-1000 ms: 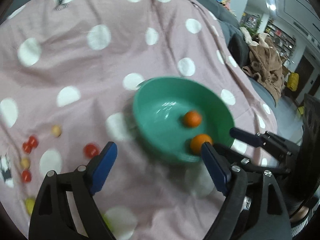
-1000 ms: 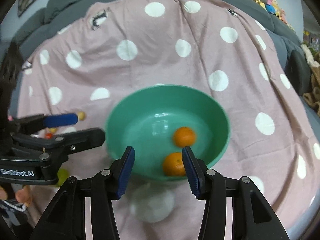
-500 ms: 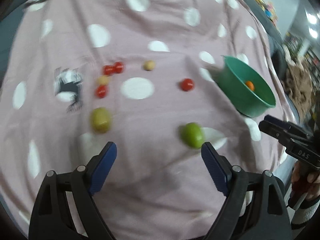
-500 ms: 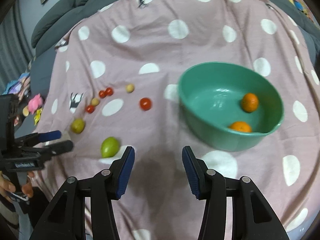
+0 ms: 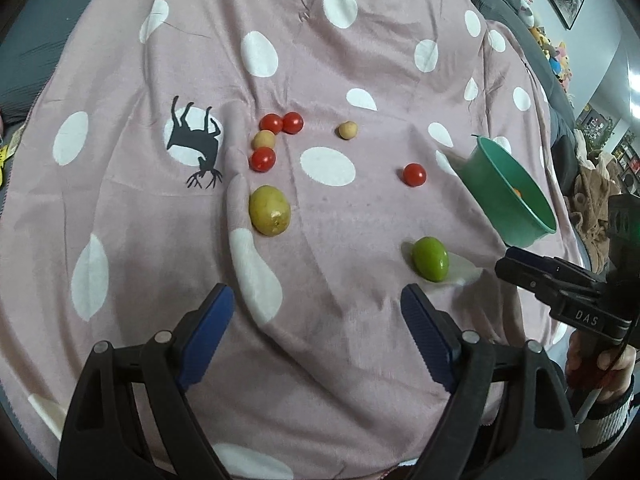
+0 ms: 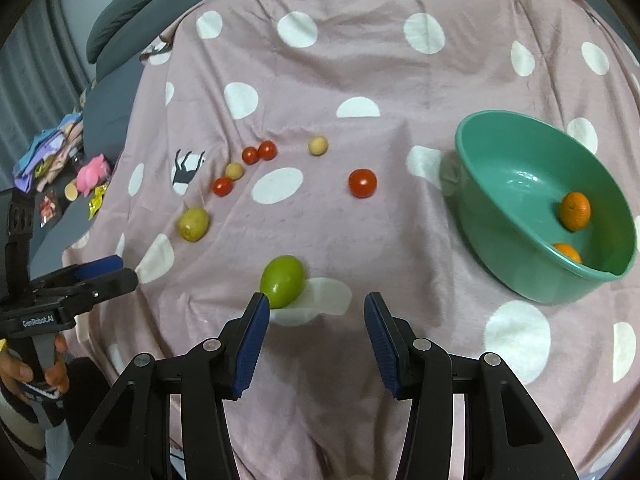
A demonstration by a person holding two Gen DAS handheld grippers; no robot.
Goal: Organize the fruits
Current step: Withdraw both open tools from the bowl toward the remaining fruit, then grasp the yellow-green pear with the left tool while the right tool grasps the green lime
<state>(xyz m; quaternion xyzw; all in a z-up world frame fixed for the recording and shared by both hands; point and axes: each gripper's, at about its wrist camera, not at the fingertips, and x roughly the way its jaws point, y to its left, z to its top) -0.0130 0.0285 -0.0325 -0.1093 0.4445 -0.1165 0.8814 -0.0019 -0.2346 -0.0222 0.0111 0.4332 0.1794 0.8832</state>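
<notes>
A green bowl [image 6: 520, 168] [image 5: 504, 188] on the pink dotted blanket holds two oranges [image 6: 575, 211]. A green fruit [image 6: 282, 281] [image 5: 430, 258] lies just ahead of my right gripper [image 6: 316, 312], which is open and empty. A yellow-green fruit [image 5: 269, 215] [image 6: 193, 224] lies ahead of my left gripper [image 5: 318, 312], also open and empty. Several red cherry tomatoes [image 5: 263, 159] [image 6: 362, 183] and two small tan fruits [image 5: 347, 130] lie scattered further back.
The blanket [image 5: 320, 60] covers a grey sofa [image 6: 132, 20]. Toys and clothes [image 6: 60, 160] sit at the left in the right wrist view. A brown cloth pile [image 5: 600, 184] lies beyond the bowl in the left wrist view.
Both grippers have pulled back from the bowl and swung left toward the loose fruit. The bowl now sits to the right in both views.
</notes>
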